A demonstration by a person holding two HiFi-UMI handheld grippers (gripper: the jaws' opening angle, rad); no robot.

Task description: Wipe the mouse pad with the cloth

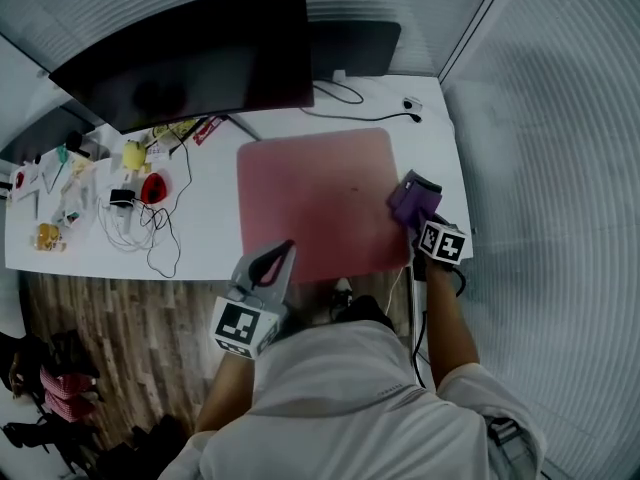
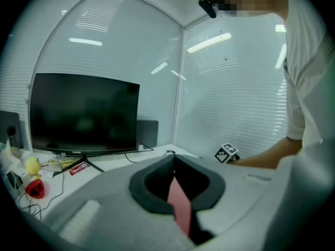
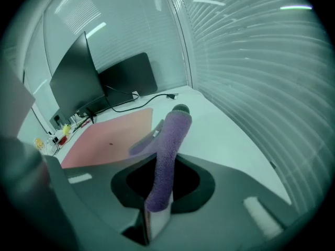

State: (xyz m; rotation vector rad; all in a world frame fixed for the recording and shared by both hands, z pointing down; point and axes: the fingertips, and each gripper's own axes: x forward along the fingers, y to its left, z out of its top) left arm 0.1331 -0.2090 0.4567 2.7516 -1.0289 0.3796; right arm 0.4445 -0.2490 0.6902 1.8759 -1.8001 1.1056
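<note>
The right gripper point(image 1: 412, 206) is clamped on the purple cloth point(image 3: 166, 156), which stands up between its jaws over the right edge of the pink pad point(image 1: 315, 198). The left gripper point(image 1: 286, 252) is closed and empty, its tips over the pad's near left edge.

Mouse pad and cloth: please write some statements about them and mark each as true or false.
1. The right gripper holds the fuzzy purple cloth. True.
2. The flat pink rectangular mouse pad lies on a wooden floor. False: it lies on the white desk.
3. In the head view, the cloth is at the pad's left edge. False: it is at the right edge.
4. The left gripper is empty. False: its fingers pinch the pad's near edge.
5. The black monitor has a dark screen. True.
</note>
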